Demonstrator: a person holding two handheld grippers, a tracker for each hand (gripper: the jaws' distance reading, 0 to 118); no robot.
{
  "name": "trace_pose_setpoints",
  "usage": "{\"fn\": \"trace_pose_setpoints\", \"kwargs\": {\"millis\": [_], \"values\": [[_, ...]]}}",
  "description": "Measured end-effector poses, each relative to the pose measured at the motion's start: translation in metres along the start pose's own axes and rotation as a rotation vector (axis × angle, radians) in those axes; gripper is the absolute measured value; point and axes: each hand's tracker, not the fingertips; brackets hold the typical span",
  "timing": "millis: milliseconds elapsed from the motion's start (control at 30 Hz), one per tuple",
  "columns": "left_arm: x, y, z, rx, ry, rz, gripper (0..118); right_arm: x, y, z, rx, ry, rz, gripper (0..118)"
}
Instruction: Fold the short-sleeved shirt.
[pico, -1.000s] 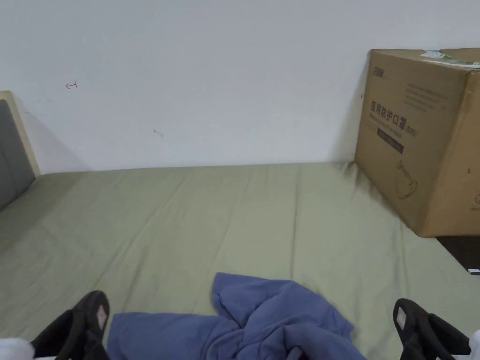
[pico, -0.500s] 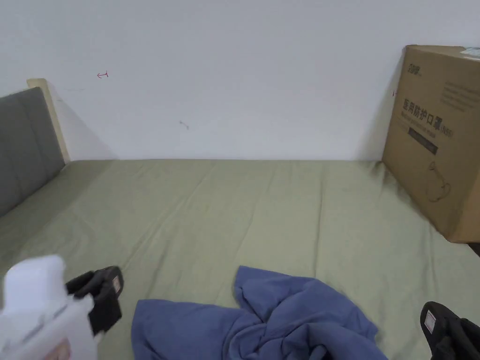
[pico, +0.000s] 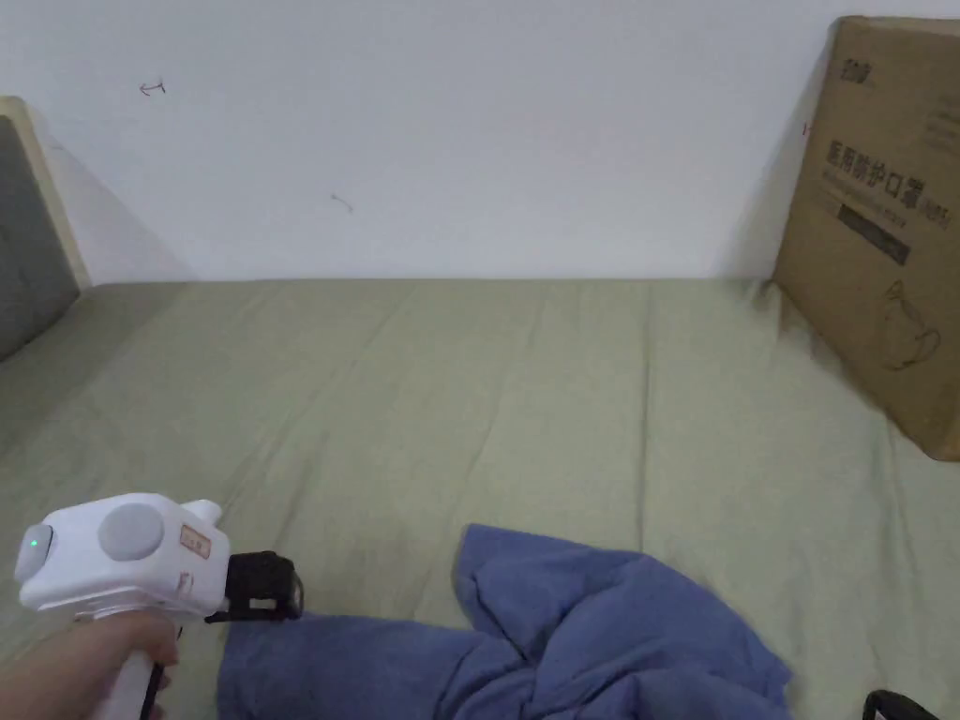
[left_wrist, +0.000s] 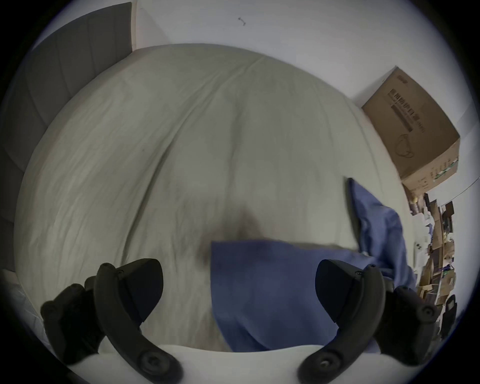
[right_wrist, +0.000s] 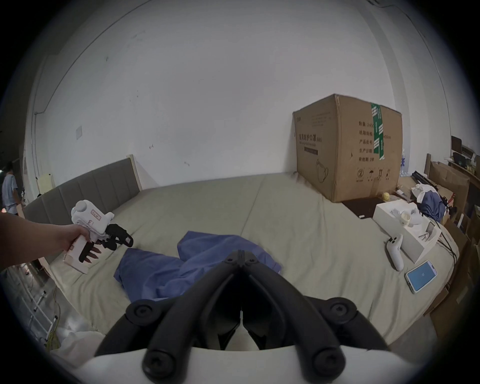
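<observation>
A blue short-sleeved shirt (pico: 572, 637) lies crumpled on the green bed sheet (pico: 525, 394), near the front edge. My left gripper (pico: 267, 589), white-bodied with black jaws, hovers at the shirt's left end. In the left gripper view its jaws stand wide apart over that edge of the shirt (left_wrist: 272, 298), holding nothing; the left gripper (left_wrist: 237, 283) is open. The right gripper (right_wrist: 240, 254) has its jaws closed tip to tip above the near side of the shirt (right_wrist: 197, 262), with no cloth between them. The left gripper (right_wrist: 120, 237) and the hand holding it appear at the left of the right gripper view.
A large cardboard box (pico: 881, 234) stands on the bed at the right against the white wall. A grey headboard (pico: 23, 244) is at the left. On the bed's right part lie a phone (right_wrist: 420, 275), a white controller (right_wrist: 394, 250) and a white box (right_wrist: 405, 228). A person (right_wrist: 9, 187) stands far left.
The left gripper has risen from the bottom left corner and moved forward to the shirt's left end. The right gripper has slipped almost out of the head view. The head camera has shifted.
</observation>
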Motion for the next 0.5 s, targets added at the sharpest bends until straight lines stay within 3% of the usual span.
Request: {"fn": "trace_pose_setpoints", "kwargs": {"millis": [167, 200, 233, 267, 300, 333, 500], "values": [[-0.014, -0.011, -0.042, -0.031, 0.055, -0.023, 113, -0.004, -0.006, -0.025, -0.06, 0.014, 0.003, 0], [-0.012, -0.017, -0.042, 0.034, 0.082, -0.062, 106, -0.006, -0.007, -0.031, -0.071, 0.017, 0.01, 0], [-0.005, -0.025, -0.039, 0.101, 0.108, -0.09, 90, -0.008, -0.007, -0.035, -0.078, 0.019, 0.015, 0], [0.007, -0.037, -0.032, 0.192, 0.145, -0.139, 63, -0.008, -0.006, -0.04, -0.084, 0.028, 0.019, 0], [0.017, -0.05, -0.024, 0.262, 0.162, -0.178, 19, -0.008, -0.006, -0.045, -0.086, 0.038, 0.019, 0], [0.018, -0.063, -0.017, 0.31, 0.164, -0.21, 1, -0.007, -0.004, -0.052, -0.091, 0.05, 0.018, 0], [0.03, -0.114, 0.015, 0.464, -0.032, -0.185, 1, 0.0, 0.044, -0.147, -0.239, 0.178, 0.075, 0]]}}
